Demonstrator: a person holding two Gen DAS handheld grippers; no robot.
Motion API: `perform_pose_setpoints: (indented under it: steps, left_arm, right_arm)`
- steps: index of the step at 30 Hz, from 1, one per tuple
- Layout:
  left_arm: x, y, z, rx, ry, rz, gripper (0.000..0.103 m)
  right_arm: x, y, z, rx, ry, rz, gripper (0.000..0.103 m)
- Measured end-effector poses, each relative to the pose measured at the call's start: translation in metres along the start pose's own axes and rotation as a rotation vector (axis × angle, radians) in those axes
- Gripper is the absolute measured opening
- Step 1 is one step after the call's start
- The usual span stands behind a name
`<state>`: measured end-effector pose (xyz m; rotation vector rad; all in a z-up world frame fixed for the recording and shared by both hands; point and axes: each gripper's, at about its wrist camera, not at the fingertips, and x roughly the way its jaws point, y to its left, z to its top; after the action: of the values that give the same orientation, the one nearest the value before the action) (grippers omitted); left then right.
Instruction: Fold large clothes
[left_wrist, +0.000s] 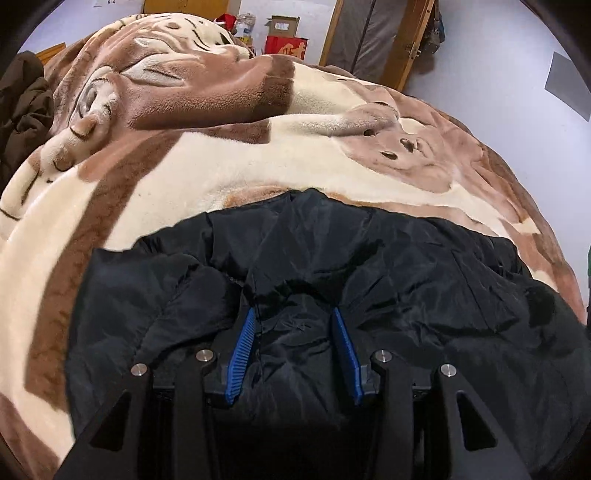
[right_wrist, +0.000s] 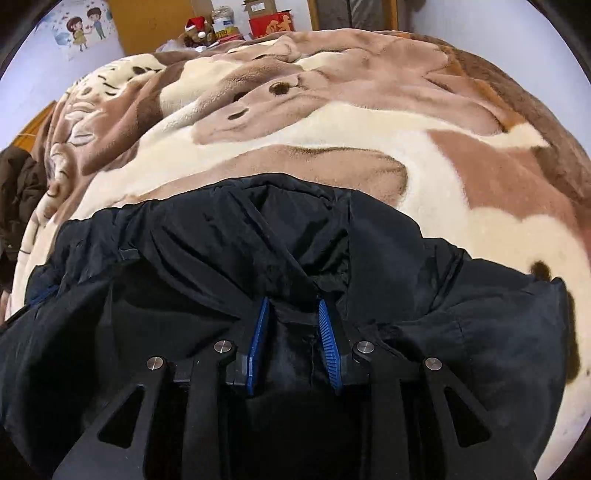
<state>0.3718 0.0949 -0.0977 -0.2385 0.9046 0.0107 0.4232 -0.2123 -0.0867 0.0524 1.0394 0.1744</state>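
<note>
A large black padded jacket lies on a brown and cream plush blanket that covers the bed. In the left wrist view, my left gripper is shut on a thick bunch of the jacket's fabric, which fills the gap between its blue pads. The right wrist view shows the same jacket on the blanket. There my right gripper is shut on another fold of the black fabric, and the cloth drapes over its fingertips and hides them.
A dark brown garment is heaped at the bed's left edge. Beyond the bed stand a red box, cardboard boxes, a wooden door frame and a plush toy with a Santa hat. A cartoon sticker is on the wall.
</note>
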Motion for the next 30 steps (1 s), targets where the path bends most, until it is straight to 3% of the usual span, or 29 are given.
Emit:
perform_pose_setpoints:
  steps: [3, 6, 8, 11, 14, 17, 23, 26, 30]
  left_arm:
    - [-0.038, 0.003, 0.003, -0.007, -0.046, -0.043, 0.044]
    - [-0.084, 0.005, -0.014, -0.014, -0.118, -0.115, 0.044]
    - [-0.1, 0.001, -0.033, -0.004, -0.13, -0.159, 0.044]
    - [-0.091, -0.012, -0.061, 0.031, -0.068, -0.162, 0.044]
    - [-0.067, -0.017, -0.076, 0.022, -0.004, -0.143, 0.044]
    - [-0.071, -0.017, -0.074, -0.01, 0.009, -0.151, 0.043]
    - [-0.097, -0.034, -0.102, 0.079, -0.003, -0.192, 0.043]
    - [-0.07, -0.04, -0.118, 0.079, 0.072, -0.157, 0.043]
    - [-0.056, -0.042, -0.114, 0.054, 0.092, -0.135, 0.043]
  right_arm:
    - [-0.05, 0.006, 0.002, -0.002, -0.091, 0.013, 0.028]
    - [-0.109, 0.025, -0.018, -0.038, -0.207, 0.11, 0.03]
    - [-0.126, 0.041, -0.037, -0.069, -0.224, 0.17, 0.03]
    - [-0.108, 0.067, -0.064, -0.129, -0.135, 0.223, 0.03]
    - [-0.065, 0.068, -0.073, -0.142, -0.046, 0.164, 0.028]
    - [-0.061, 0.054, -0.067, -0.075, -0.035, 0.185, 0.028]
    - [-0.103, 0.067, -0.092, -0.118, -0.079, 0.191, 0.028]
    - [-0.064, 0.069, -0.112, -0.137, 0.013, 0.138, 0.028]
    - [-0.044, 0.066, -0.111, -0.144, 0.023, 0.115, 0.028]
